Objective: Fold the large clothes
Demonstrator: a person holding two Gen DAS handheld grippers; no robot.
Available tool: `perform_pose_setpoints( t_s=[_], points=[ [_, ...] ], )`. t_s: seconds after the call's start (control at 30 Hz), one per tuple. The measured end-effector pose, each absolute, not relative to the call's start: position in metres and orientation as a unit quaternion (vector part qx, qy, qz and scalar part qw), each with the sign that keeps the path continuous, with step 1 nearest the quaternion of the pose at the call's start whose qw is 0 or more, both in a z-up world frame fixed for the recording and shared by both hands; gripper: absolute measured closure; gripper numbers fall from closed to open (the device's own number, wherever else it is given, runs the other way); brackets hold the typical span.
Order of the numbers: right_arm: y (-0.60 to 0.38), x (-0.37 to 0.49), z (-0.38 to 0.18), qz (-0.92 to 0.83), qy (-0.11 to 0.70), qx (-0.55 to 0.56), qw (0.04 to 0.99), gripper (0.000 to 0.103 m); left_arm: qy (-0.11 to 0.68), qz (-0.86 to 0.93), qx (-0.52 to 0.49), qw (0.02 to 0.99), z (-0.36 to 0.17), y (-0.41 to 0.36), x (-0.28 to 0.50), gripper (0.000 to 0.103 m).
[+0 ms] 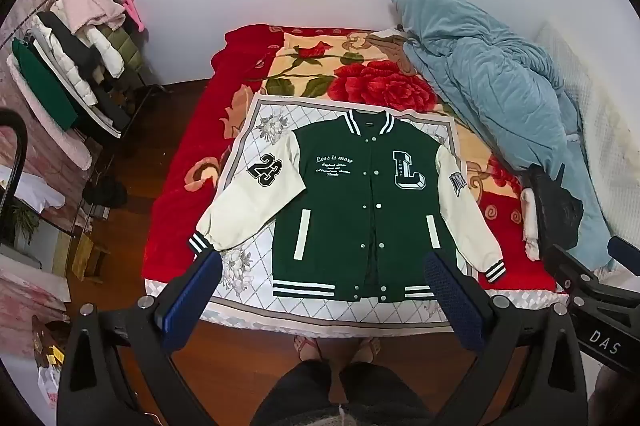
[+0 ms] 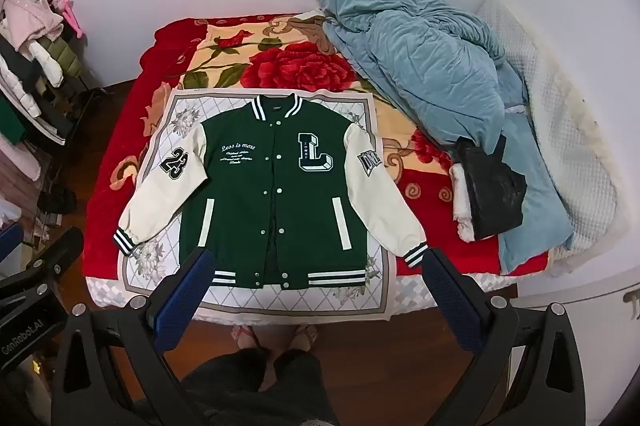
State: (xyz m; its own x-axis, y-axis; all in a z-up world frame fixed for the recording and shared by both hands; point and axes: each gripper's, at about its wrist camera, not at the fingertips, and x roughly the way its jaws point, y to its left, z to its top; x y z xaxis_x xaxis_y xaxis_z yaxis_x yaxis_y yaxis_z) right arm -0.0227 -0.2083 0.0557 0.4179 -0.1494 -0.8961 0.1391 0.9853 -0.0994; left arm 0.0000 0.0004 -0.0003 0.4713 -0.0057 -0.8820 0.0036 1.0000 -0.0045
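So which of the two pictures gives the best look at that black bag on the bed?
The right wrist view: the black bag lies in full sight beside the blue quilt. In the left wrist view the bag sits near the edge, distorted and partly cut off by the right gripper.

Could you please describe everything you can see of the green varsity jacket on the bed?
The green varsity jacket lies flat and face up on a white diamond-patterned cloth over the bed's rose blanket. Its body looks like dark green felt; the cream sleeves slant outward. Collar, cuffs and hem are striped ribbed knit. The snap front hangs slightly open near the bottom. Patches show a large L, the number 23 and "Less is more". Neither gripper touches it.
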Motion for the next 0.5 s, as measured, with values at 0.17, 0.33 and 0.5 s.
perform_pose_setpoints(
  t_s=[0.17, 0.33, 0.5],
  points=[
    [-0.2084, -0.0225, 0.0563, -0.087, 0.532, -0.005, 0.842, 0.000, 0.514, 0.000, 0.000, 0.858, 0.0004, 0.0015, 0.0002, 0.000],
    [-0.2083, -0.0221, 0.0564, -0.087, 0.532, -0.005, 0.842, 0.000, 0.515, -0.002, 0.000, 0.857, -0.0011, 0.0015, 0.0004, 0.000],
    [-0.2081, -0.0221, 0.0561, -0.086, 0.532, -0.006, 0.842, 0.000, 0.515, -0.004, 0.001, 0.857, -0.0037, 0.0029, 0.0008, 0.000]
  ],
)
